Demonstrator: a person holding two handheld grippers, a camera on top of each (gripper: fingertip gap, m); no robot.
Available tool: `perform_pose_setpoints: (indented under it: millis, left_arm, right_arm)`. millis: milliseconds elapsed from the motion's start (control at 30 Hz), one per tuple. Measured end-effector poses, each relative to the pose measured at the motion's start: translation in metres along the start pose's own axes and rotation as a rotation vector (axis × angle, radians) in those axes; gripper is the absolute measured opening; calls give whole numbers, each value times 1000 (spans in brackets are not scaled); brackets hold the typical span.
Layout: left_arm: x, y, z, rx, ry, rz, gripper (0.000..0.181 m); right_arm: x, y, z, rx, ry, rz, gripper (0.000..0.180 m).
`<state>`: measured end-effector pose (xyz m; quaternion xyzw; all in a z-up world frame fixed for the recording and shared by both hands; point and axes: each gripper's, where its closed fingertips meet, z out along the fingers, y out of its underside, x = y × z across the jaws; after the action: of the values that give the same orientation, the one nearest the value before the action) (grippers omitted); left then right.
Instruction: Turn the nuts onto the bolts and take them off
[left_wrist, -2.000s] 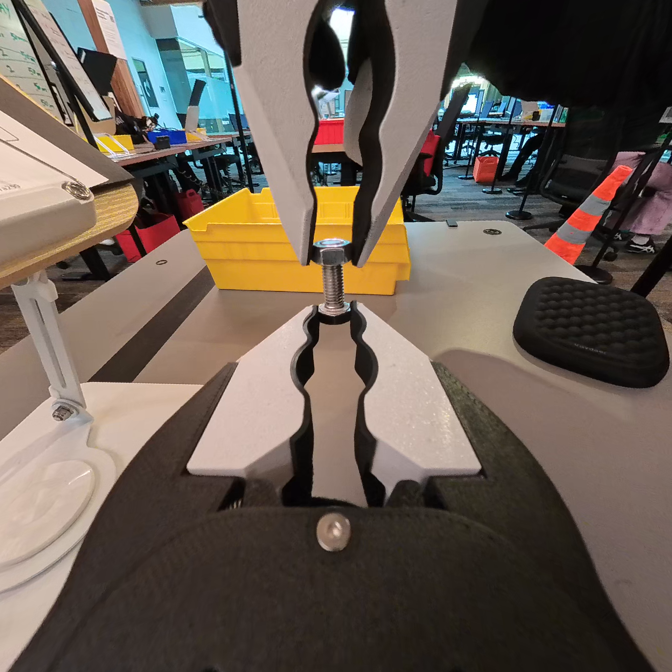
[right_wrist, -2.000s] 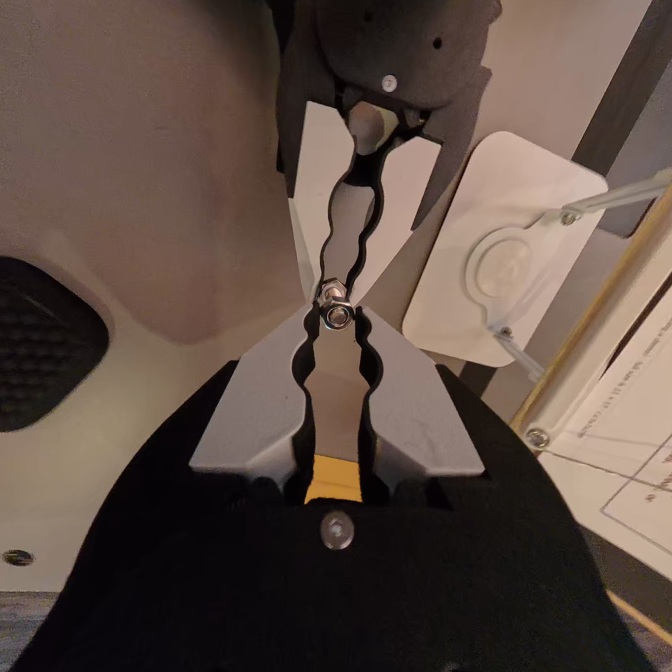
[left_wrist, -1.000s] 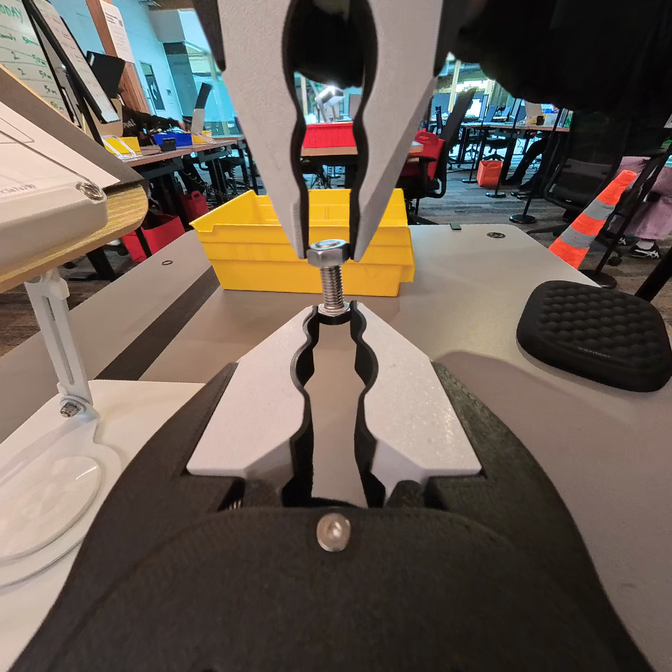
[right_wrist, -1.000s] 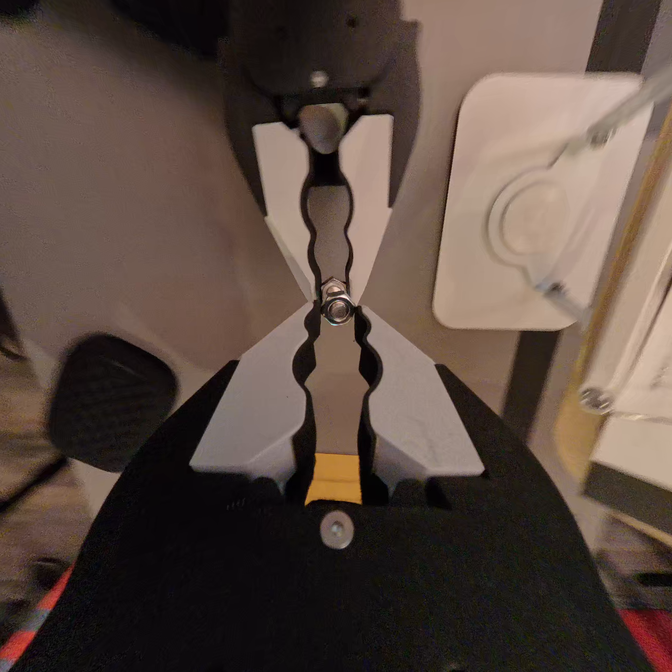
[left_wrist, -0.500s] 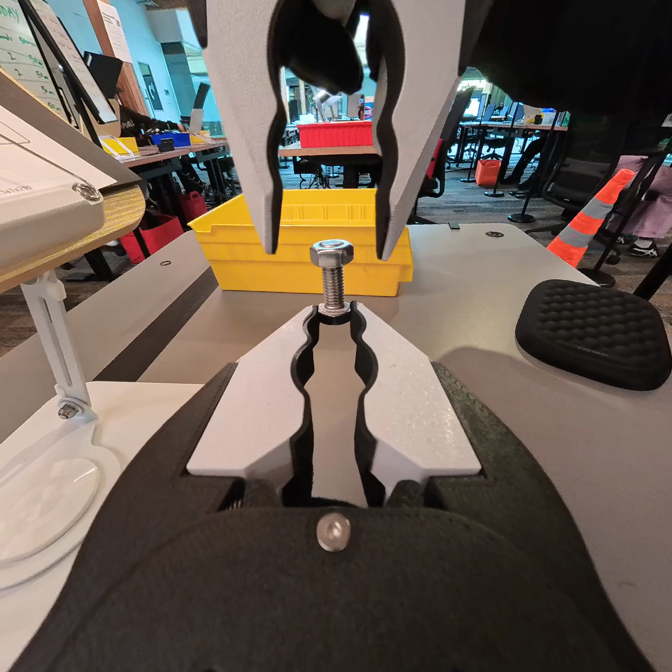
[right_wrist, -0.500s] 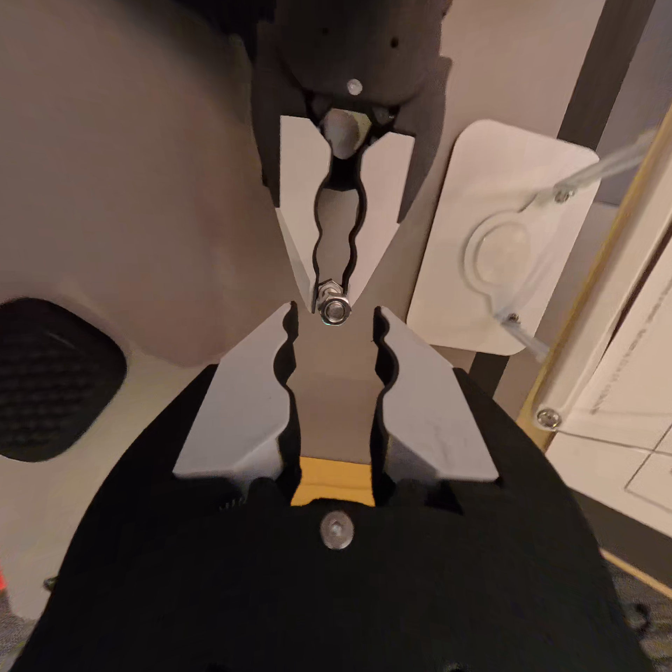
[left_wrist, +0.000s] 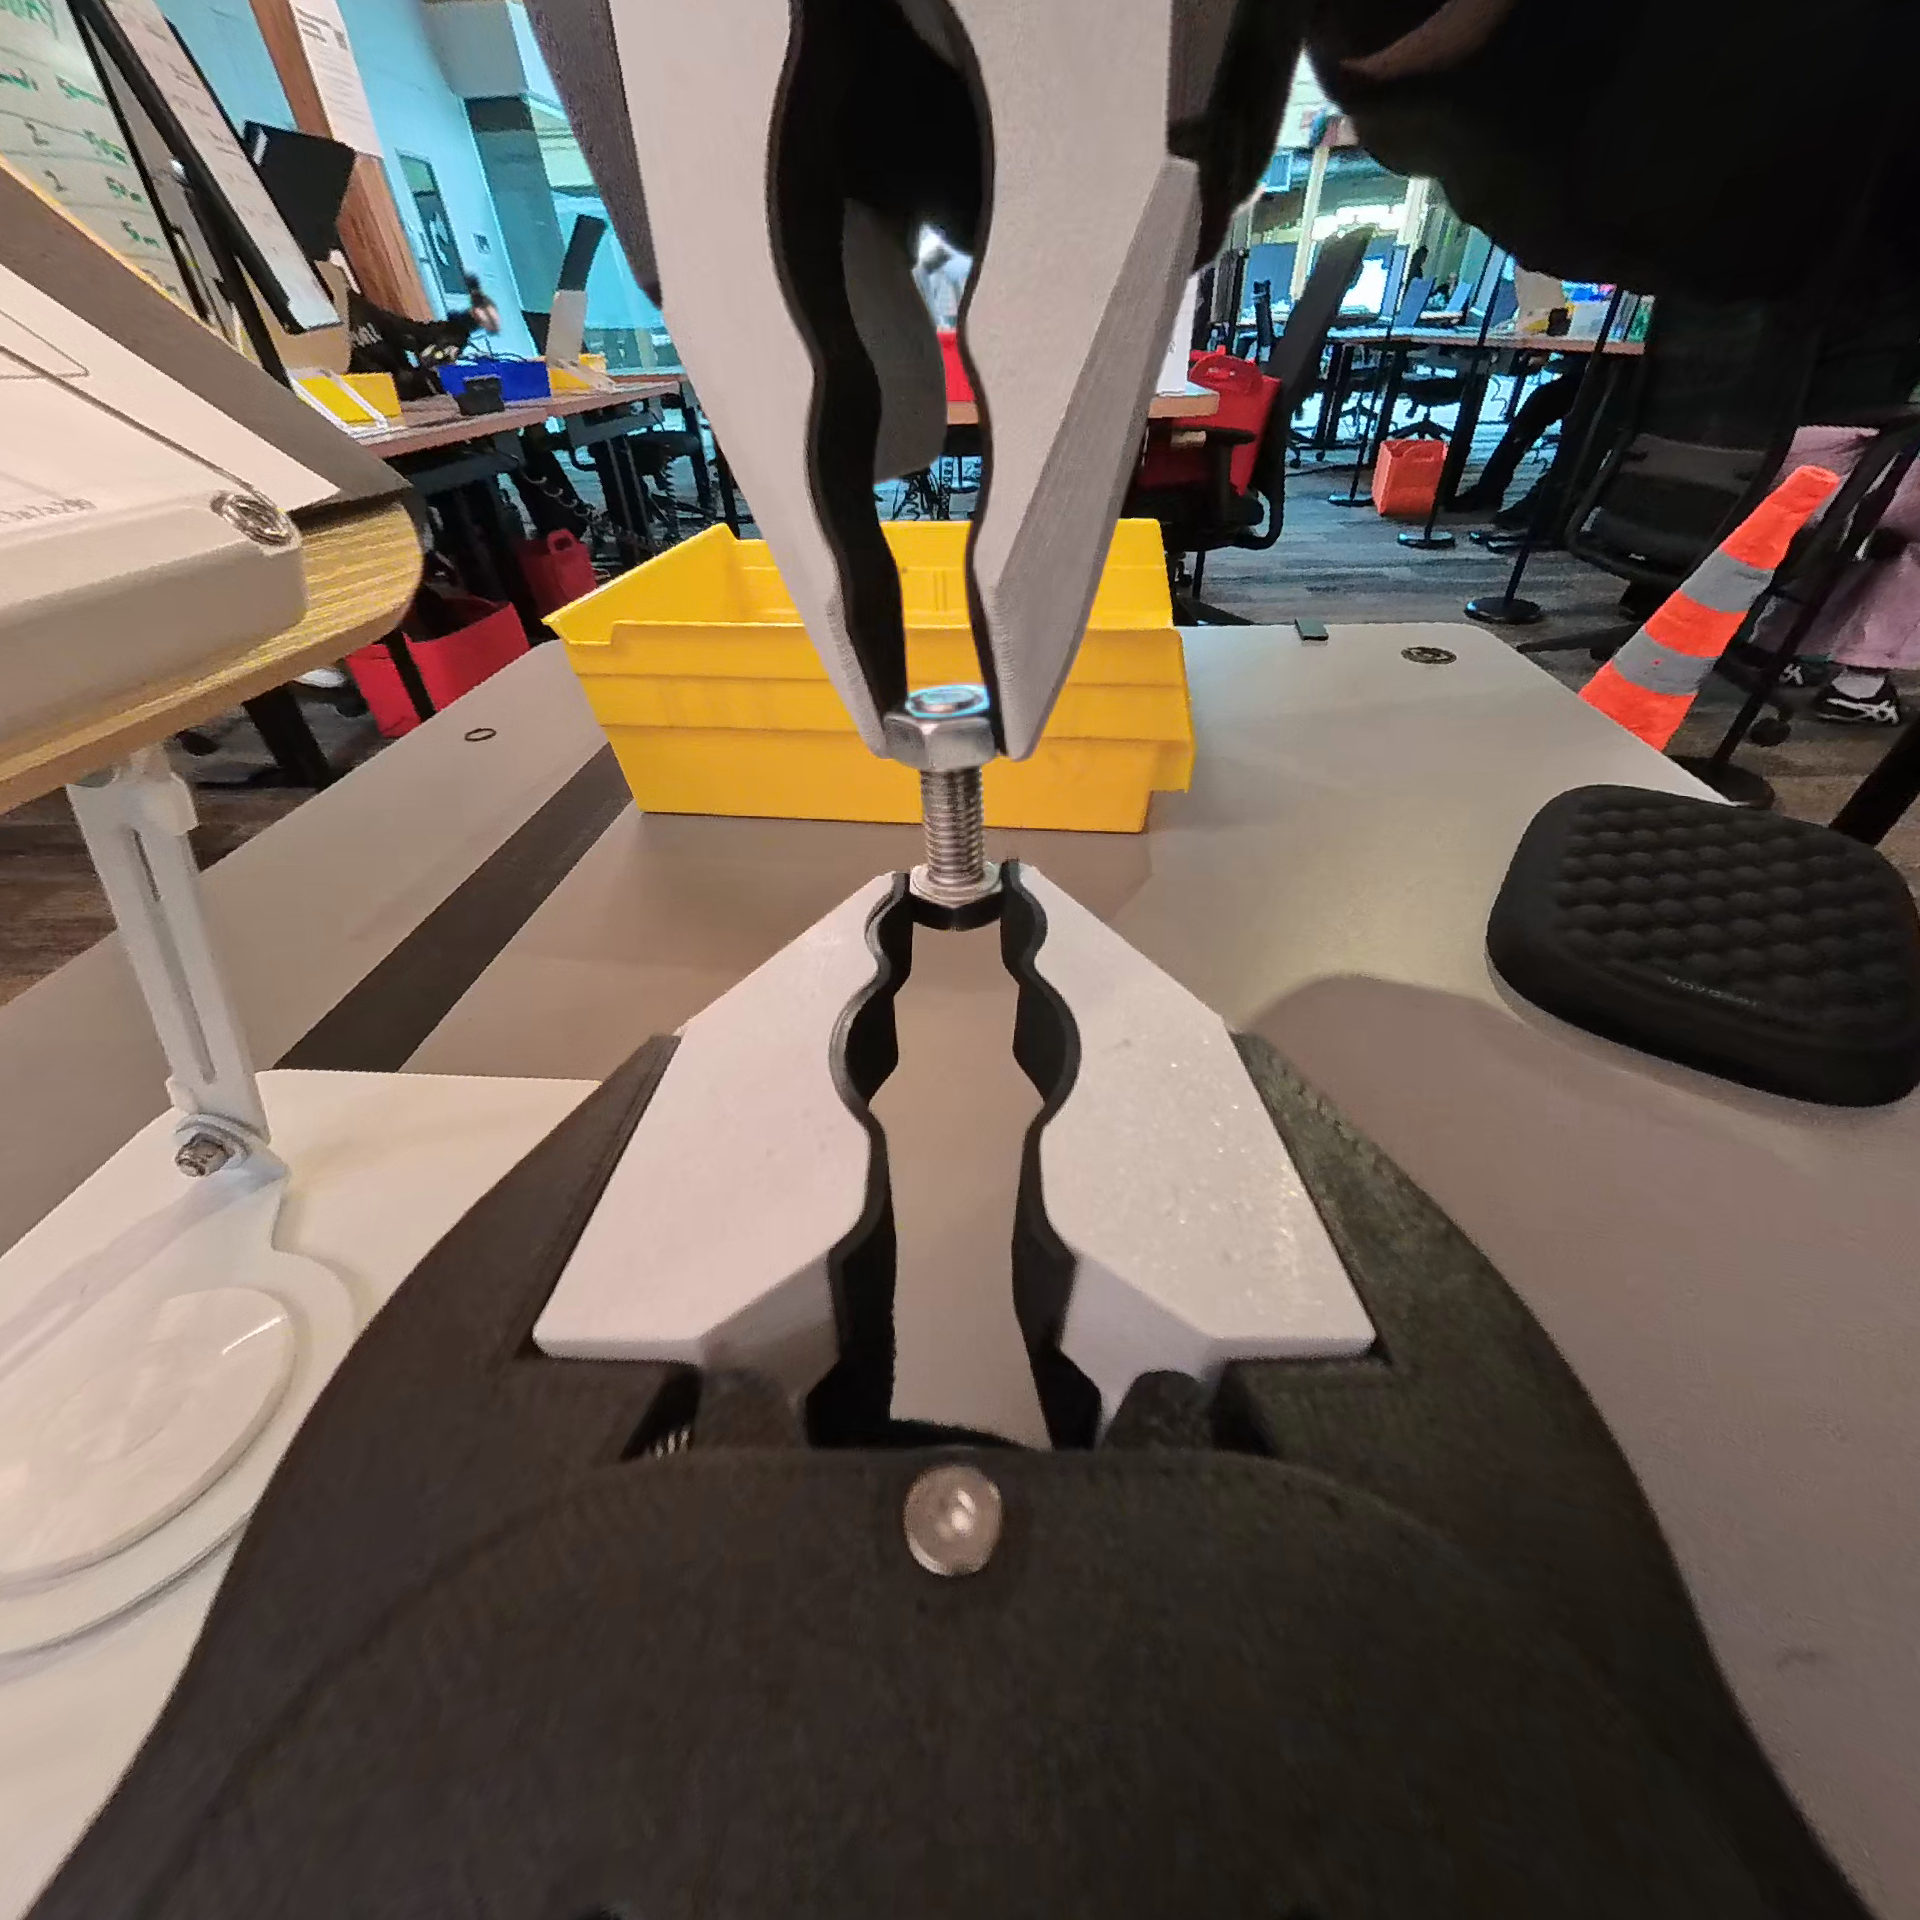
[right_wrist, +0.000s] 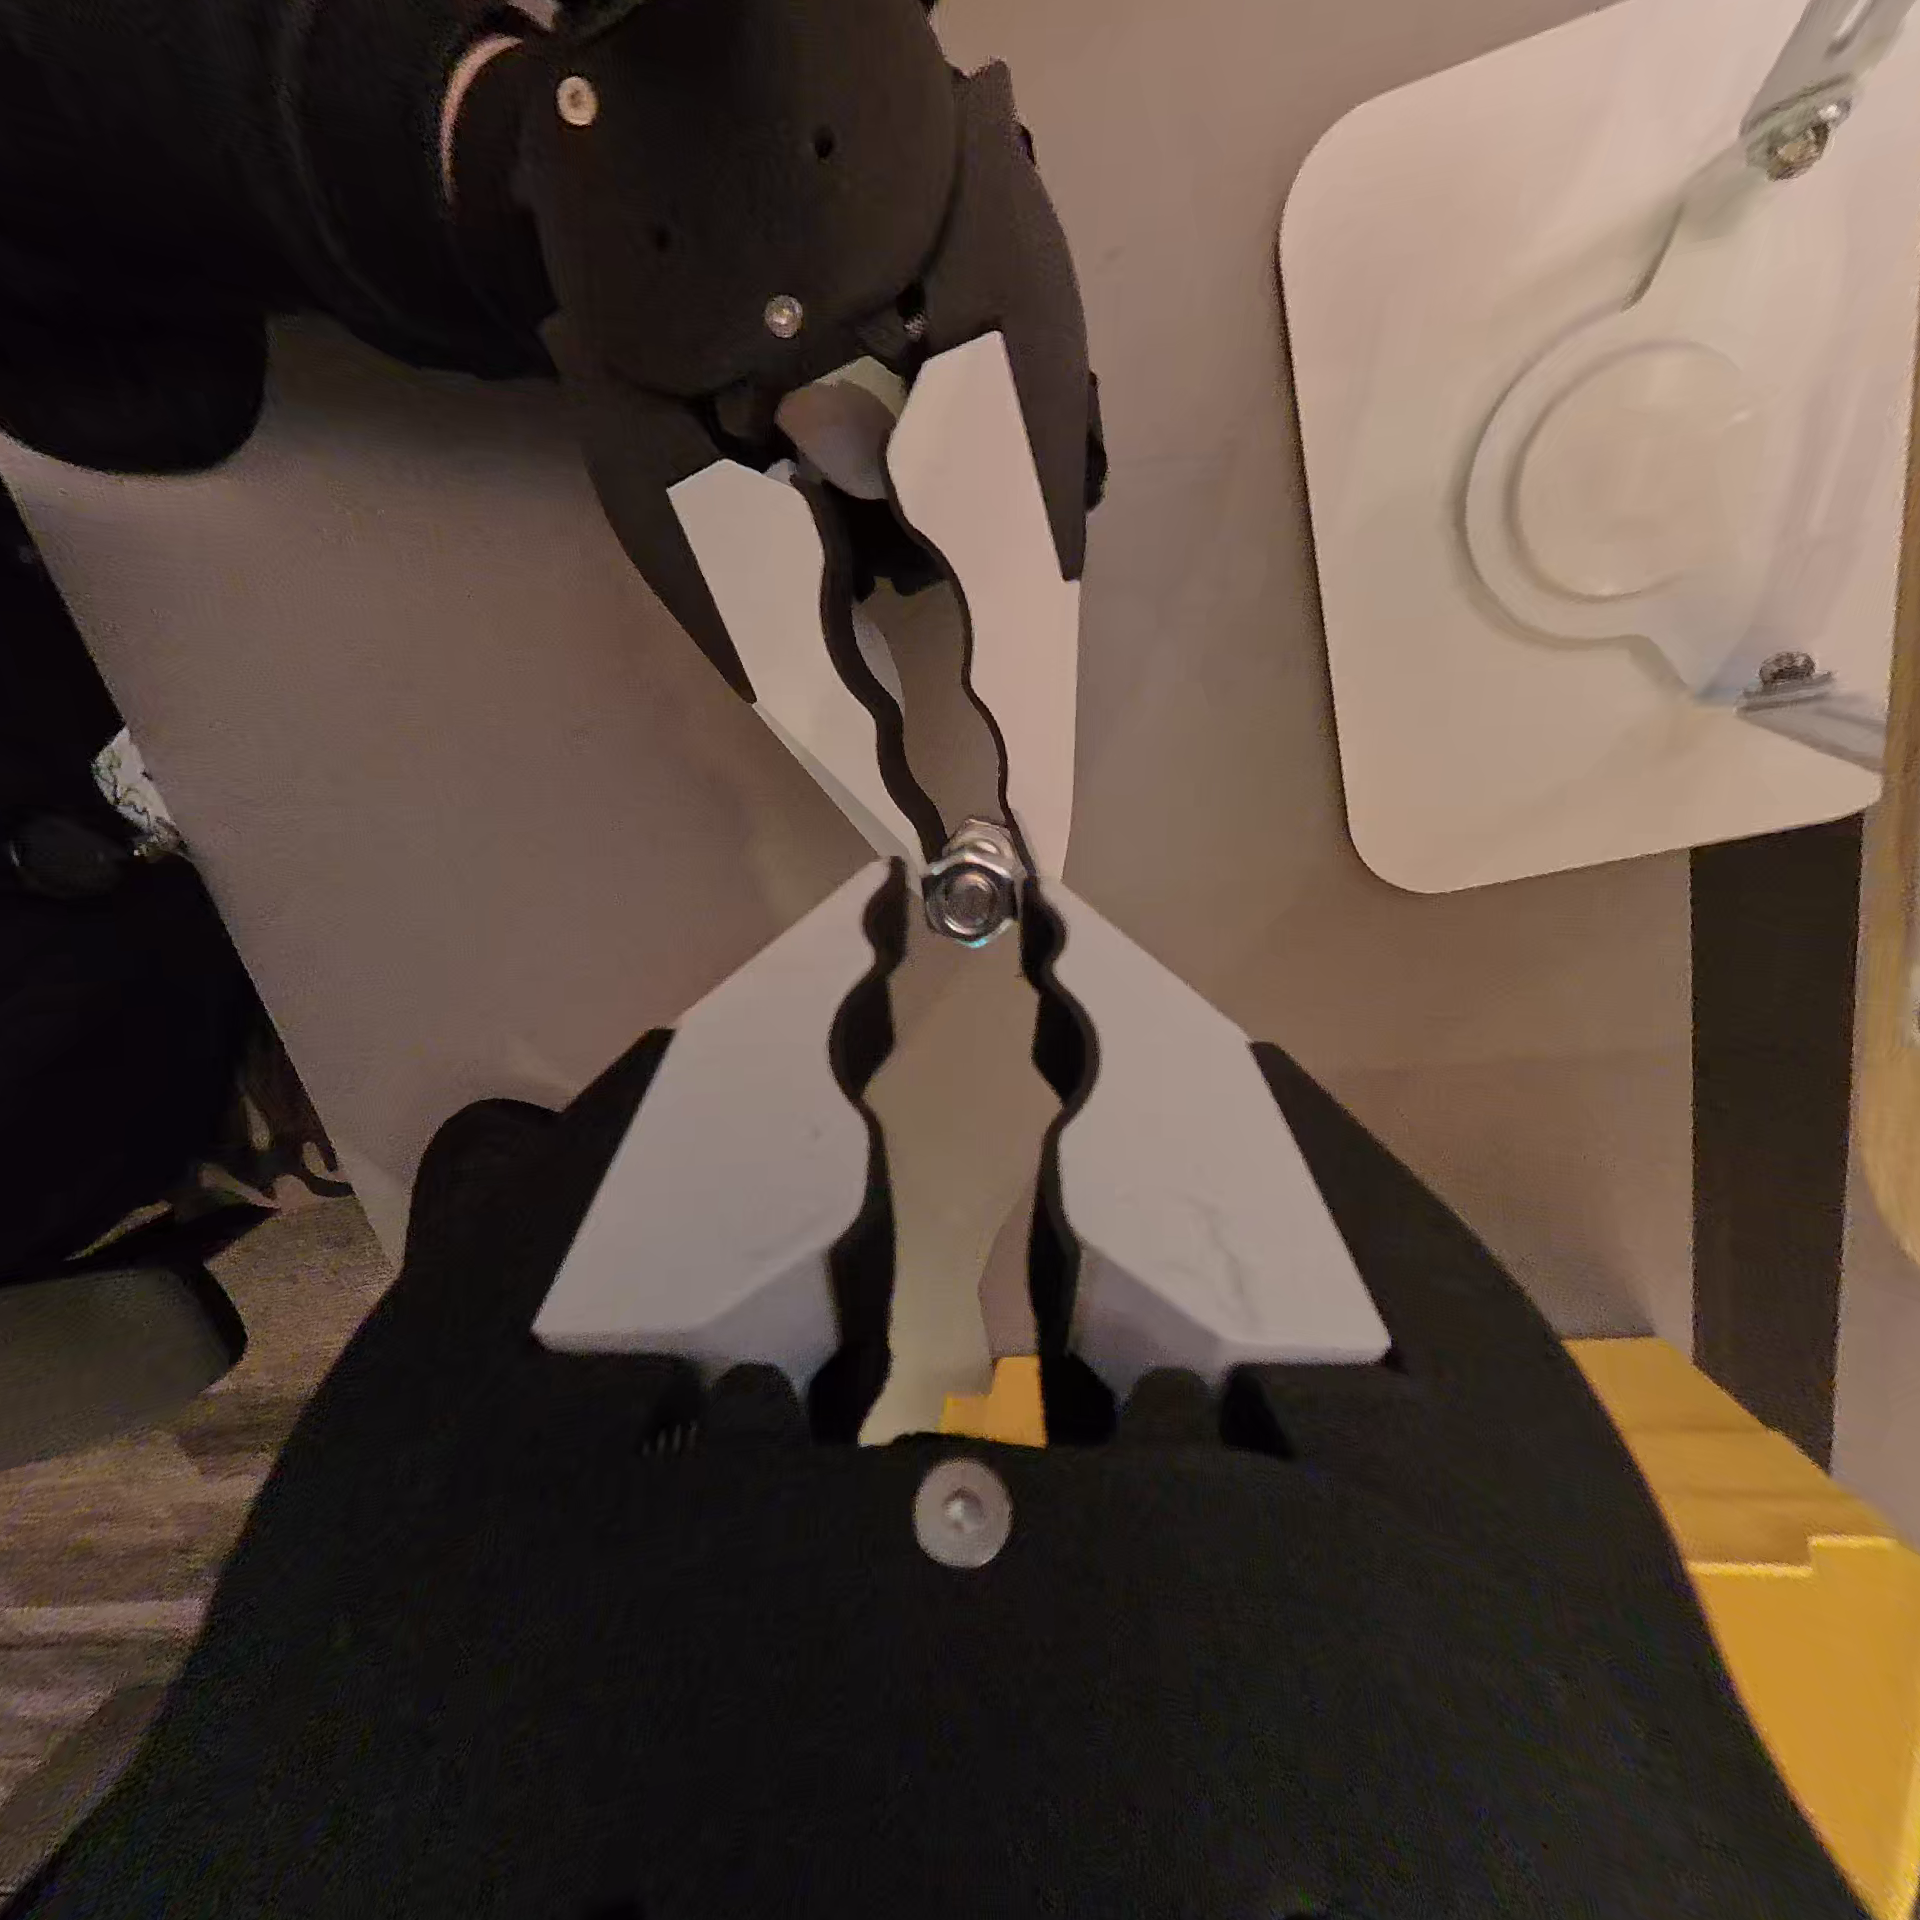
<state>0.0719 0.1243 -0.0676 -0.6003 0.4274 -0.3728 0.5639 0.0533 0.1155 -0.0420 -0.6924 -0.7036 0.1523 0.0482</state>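
Left gripper (left_wrist: 954, 902) clamps the bolt's (left_wrist: 953, 823) lower end upright above the table, right gripper (left_wrist: 940, 727) pinches the hex nut (left_wrist: 938, 727) on top (narrow); I'd keep both axes in line, turning in short regrips

Half a second ago our right claw (left_wrist: 940, 717) stood spread clear on both sides of the bolt (left_wrist: 951, 821), and now we have it pinched on the hex piece at the top (our wrist twisted round since then).
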Motion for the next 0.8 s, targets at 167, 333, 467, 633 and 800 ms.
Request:
perform_pose_setpoints:
  millis: [167,333,467,633,800]
  left_arm:
    - [2,-3,1,9,9,-1,15]
    - [3,-2,1,8,11,0,15]
    - [2,-2,1,5,9,2,15]
    - [1,-2,1,7,4,-1,15]
    - [1,1,1,-5,2,1,15]
  right_arm:
    - [1,-1,-5,-11,75,-243,49]
    - [-1,2,-5,-72,143,-552,30]
    - [1,2,-2,-108,164,-617,18]
    - [3,2,-2,-82,96,-286,18]
    - [3,7,2,-60,42,-4,26]
